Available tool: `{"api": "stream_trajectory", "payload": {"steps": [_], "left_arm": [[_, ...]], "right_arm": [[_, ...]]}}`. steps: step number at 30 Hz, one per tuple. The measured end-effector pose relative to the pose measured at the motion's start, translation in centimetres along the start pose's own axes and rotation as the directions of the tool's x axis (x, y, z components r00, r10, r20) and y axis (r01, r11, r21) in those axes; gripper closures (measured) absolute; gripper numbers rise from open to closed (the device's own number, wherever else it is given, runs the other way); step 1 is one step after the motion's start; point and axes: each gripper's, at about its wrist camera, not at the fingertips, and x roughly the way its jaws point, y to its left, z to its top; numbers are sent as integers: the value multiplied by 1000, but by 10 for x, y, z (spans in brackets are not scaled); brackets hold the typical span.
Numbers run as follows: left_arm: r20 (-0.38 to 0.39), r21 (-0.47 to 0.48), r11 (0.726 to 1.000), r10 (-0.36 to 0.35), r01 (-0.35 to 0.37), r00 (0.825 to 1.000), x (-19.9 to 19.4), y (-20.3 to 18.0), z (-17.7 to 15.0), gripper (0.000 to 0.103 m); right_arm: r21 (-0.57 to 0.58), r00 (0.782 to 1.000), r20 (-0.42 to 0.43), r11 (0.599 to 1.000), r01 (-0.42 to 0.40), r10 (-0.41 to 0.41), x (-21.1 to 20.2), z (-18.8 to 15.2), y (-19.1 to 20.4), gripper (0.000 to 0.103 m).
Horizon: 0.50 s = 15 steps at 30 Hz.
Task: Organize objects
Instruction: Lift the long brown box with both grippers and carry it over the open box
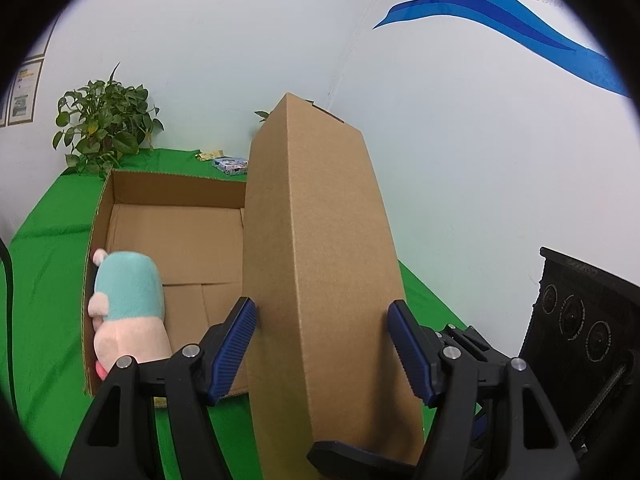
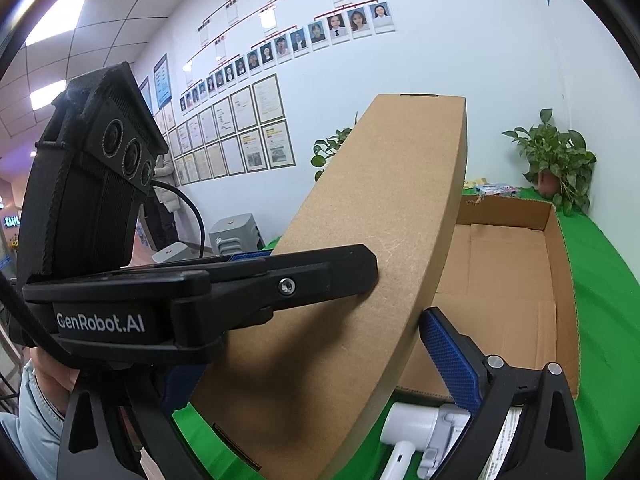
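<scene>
While both grippers flank it, box lid (image 1: pixel 320 264) upright, long axis running away from the cameras
</scene>
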Motion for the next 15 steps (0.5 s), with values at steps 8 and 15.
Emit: {"api": "stream_trajectory", "payload": {"steps": [8,15], "left_arm": [[-9,-11,1000,3,-3,1000,31,25,29,36],[-12,-47,998,45,-46,999,49,57,45,36]], "right_arm": [[19,1000,-7,1000,4,-4,44,37,-27,7],[16,999,-23,999,-38,38,96,64,-45,7]]}}
